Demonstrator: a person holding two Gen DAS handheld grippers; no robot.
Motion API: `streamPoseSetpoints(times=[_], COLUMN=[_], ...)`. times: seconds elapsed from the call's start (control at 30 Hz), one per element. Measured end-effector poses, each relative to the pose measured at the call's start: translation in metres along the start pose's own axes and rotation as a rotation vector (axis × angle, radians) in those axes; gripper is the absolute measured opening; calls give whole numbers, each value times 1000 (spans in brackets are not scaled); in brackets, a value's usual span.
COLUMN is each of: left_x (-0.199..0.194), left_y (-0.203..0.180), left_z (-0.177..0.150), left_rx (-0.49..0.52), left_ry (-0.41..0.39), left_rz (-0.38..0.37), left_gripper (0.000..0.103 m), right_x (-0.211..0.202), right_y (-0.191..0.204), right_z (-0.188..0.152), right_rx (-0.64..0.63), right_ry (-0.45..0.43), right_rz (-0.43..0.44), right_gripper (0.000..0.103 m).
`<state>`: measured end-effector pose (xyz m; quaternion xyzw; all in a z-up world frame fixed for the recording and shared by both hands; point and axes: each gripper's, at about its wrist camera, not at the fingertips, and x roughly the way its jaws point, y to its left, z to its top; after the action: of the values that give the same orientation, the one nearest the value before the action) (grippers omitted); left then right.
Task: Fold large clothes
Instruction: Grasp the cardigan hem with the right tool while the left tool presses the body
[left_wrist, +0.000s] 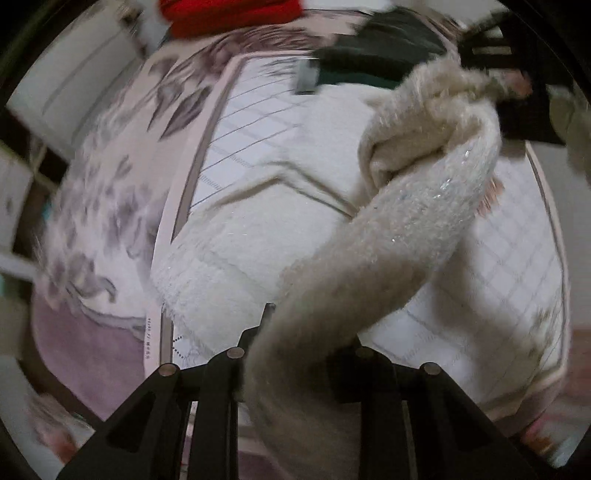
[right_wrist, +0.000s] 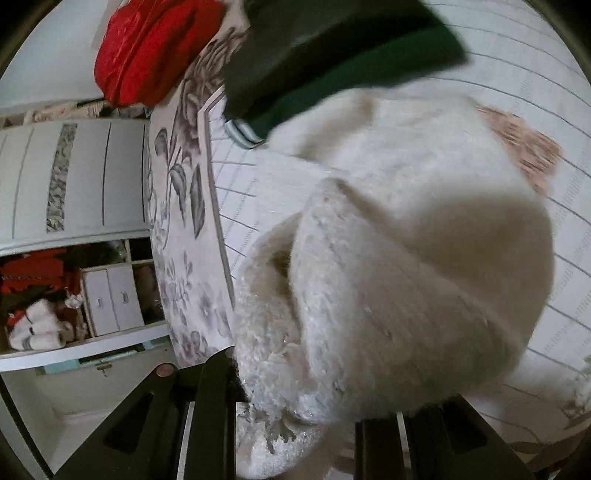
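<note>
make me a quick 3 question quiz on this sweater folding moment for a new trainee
1. True or false: the left gripper is shut on the cream sweater.
2. Which garment lies on the bedspread just beyond the sweater? A) a blue towel B) a dark green garment C) a yellow scarf
3. Fill in: the bundle at the far edge of the bed is coloured ____.

Key
1. True. A fuzzy sleeve runs up from between its fingers, and the right gripper grips the sweater too.
2. B
3. red
</note>
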<state>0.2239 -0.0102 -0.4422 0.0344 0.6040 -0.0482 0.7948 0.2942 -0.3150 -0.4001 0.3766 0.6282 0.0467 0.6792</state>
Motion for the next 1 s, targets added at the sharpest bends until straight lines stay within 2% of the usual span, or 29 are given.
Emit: streamPoseSetpoints(times=[0.1, 0.2, 0.27, 0.3, 0.37, 0.4, 0.43, 0.47, 0.57, 0.63, 0.67, 0.73, 0.8, 0.87, 0.9, 0.93, 1.0], left_x=[33, 68, 82, 83, 81, 77, 73, 69, 57, 50, 48, 56, 76, 97, 108, 123, 141], left_y=[45, 93, 131, 142, 172, 183, 189, 192, 192, 184, 179, 163, 152, 145, 145, 146, 151], left_z=[15, 28, 35, 36, 37, 37, 37, 36, 34, 34, 33, 35, 40, 43, 45, 46, 47], left_rx=[-96, -205, -308, -338, -418, -439, -453, -460, -467, -463, -457, -431, -403, -410, -420, -432, -453], left_ry=[21, 54, 49, 40, 6, -9, -26, -35, -61, -77, -86, -72, -29, -8, 1, 15, 49], left_rz=[-51, -84, -113, -123, -156, -157, -158, -158, -161, -188, -203, -213, -206, -191, -179, -163, -136], left_gripper=[25, 25, 24, 23, 24, 25, 30, 39, 57, 62, 69, 77, 77, 77, 77, 77, 77], right_x=[56, 107, 132, 139, 144, 142, 136, 131, 114, 99, 97, 105, 130, 161, 177, 184, 174], right_y=[37, 53, 60, 61, 66, 67, 67, 67, 59, 52, 49, 43, 39, 46, 48, 48, 49], right_z=[24, 47, 56, 58, 59, 60, 59, 59, 57, 53, 52, 54, 63, 80, 85, 90, 93], right_rx=[-43, -58, -69, -75, -78, -73, -69, -69, -72, -70, -64, -49, -28, -73, -95, -102, -97], right_ry=[26, 78, 113, 124, 135, 134, 131, 128, 116, 91, 87, 109, 121, 106, 131, 147, 163], right_rz=[-96, -190, -231, -233, -212, -164, -88, -38, 94, 155, 159, 149, 151, 69, 53, 57, 89], right_gripper=[22, 23, 30, 33, 50, 55, 66, 72, 74, 74, 74, 74, 74, 74, 74, 74, 74])
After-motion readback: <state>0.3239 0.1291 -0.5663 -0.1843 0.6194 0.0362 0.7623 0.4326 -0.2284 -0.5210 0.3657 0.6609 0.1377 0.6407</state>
